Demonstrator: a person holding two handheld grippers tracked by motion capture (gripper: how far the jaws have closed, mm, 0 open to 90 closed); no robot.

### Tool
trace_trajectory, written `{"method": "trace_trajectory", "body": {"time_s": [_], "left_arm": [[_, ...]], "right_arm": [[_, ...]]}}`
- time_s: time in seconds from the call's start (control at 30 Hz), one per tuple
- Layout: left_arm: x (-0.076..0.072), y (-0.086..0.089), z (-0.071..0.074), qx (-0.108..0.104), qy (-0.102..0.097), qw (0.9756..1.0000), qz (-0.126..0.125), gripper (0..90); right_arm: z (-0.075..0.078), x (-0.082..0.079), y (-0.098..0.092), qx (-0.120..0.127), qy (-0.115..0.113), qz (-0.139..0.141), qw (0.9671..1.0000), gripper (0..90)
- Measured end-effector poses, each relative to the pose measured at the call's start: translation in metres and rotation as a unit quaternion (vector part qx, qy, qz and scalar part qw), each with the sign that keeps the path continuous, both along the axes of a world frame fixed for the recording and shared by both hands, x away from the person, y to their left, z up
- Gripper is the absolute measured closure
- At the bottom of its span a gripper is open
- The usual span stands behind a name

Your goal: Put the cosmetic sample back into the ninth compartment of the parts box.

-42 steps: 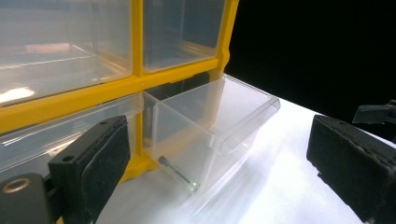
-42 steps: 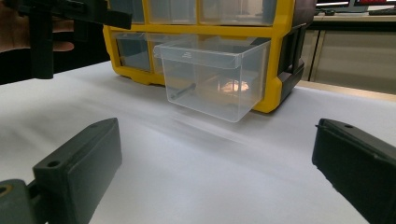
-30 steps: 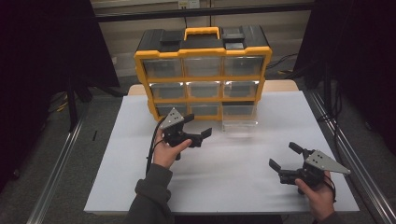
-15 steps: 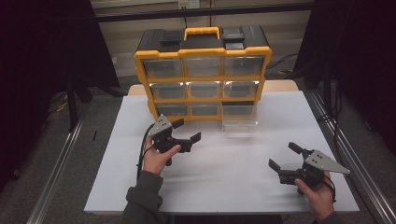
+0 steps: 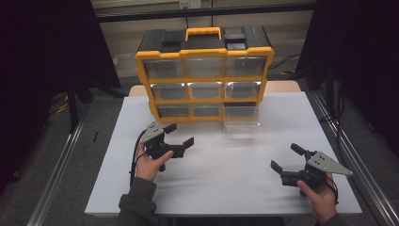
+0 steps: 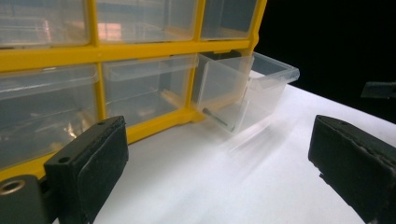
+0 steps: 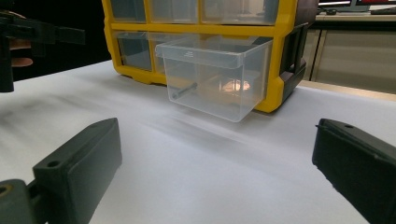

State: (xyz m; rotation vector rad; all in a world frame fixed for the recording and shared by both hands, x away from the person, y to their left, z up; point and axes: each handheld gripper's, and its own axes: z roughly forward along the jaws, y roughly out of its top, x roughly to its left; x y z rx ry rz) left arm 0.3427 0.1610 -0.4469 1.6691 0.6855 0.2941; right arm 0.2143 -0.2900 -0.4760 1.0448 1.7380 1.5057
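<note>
The clear plastic drawer (image 5: 241,118) stood pulled out from the bottom right slot of the yellow and black organiser cabinet (image 5: 205,75), a thin dark pin lying inside. Both the left gripper (image 5: 179,139) and right gripper (image 5: 286,157) were wide open and empty, near the table's front. Next, probably, reaching in for the pin.

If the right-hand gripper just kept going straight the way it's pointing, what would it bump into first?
Probably the pulled-out clear drawer at the yellow organizer's bottom corner; the right gripper is open, with bare white table between. Depth is uncertain.
</note>
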Motion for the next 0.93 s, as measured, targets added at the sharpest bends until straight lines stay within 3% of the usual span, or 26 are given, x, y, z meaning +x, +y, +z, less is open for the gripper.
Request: {"method": "trace_trajectory", "body": {"time_s": [0.37,0.4,0.5,0.53,0.63,0.67,0.7,0.73,0.77,0.8,0.83,0.87,0.9,0.93], "left_arm": [[-0.013,0.028,-0.005,0.02,-0.004,0.9998,0.006,4.7],[-0.016,0.033,-0.006,0.005,0.0,0.9998,0.018,4.7],[-0.019,0.042,-0.007,0.015,-0.005,0.9997,0.017,4.5],[-0.024,0.044,-0.009,-0.002,-0.015,0.9988,0.047,4.5],[-0.029,0.05,-0.01,0.001,-0.016,0.9985,0.052,4.4],[-0.03,0.055,-0.011,0.003,-0.015,0.9992,0.037,4.4],[-0.033,0.057,-0.012,0.006,-0.018,0.9985,0.051,4.4],[-0.037,0.066,-0.014,0.01,-0.019,0.9989,0.042,4.3],[-0.04,0.066,-0.016,0.0,-0.016,0.998,0.062,4.3],[-0.042,0.07,-0.016,0.013,-0.019,0.998,0.058,4.3],[-0.044,0.073,-0.018,0.009,-0.016,0.9979,0.062,3.9],[-0.045,0.077,-0.018,0.022,-0.019,0.9976,0.064,3.9],[-0.045,0.077,-0.018,0.022,-0.019,0.9976,0.064,3.9],[-0.045,0.08,-0.019,0.017,-0.019,0.9987,0.045,3.8]], "right_arm": [[0.0,0.0,0.0,0.002,0.001,0.0,1.0,0.9],[0.0,0.0,0.0,0.001,0.001,0.0,1.0,0.9],[0.0,0.0,0.0,0.001,0.001,0.001,1.0,0.9],[0.0,0.0,0.0,0.0,0.0,0.001,1.0,0.9],[0.0,0.0,0.0,0.001,0.0,0.0,1.0,0.9],[0.0,0.0,0.0,0.001,-0.001,-0.001,1.0,0.9],[0.0,0.0,0.0,0.001,-0.001,-0.001,1.0,0.9],[0.0,0.0,0.0,0.001,0.0,0.001,1.0,0.9],[0.0,0.0,0.0,0.001,0.0,0.001,1.0,0.9],[0.0,0.0,0.0,0.0,-0.001,0.001,1.0,0.9],[0.0,0.0,0.0,0.0,0.0,0.001,1.0,0.9],[0.0,0.0,0.0,0.0,0.001,0.001,1.0,0.9],[0.0,0.0,0.0,0.0,0.001,0.001,1.0,0.9],[0.0,0.0,0.0,0.0,0.0,0.001,1.0,0.9]]}}
